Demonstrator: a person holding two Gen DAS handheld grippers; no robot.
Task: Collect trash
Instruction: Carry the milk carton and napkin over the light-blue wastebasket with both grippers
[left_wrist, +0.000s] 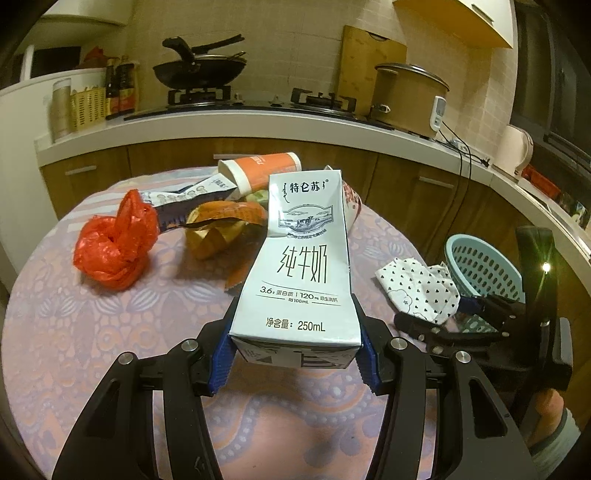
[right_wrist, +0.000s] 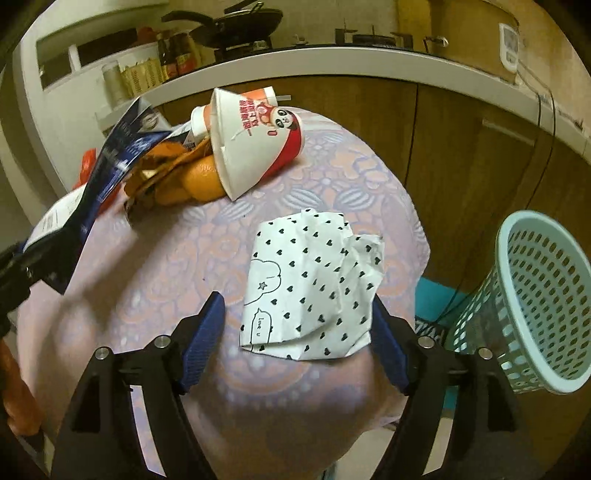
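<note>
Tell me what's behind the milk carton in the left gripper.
Behind the milk carton: an orange tube, orange wrappers and a paper cup's edge. The carton hides the rest.

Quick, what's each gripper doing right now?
Left gripper: closed on the milk carton.
Right gripper: open, straddling the heart-print paper wrapper, not pinching it.

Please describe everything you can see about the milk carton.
The milk carton is a white paper box with dark Chinese print, a cow picture and "250mL". It is dented across the middle and leans away from the camera. The left gripper holds it by the base, blue fingers pressing both sides, above the table.
</note>
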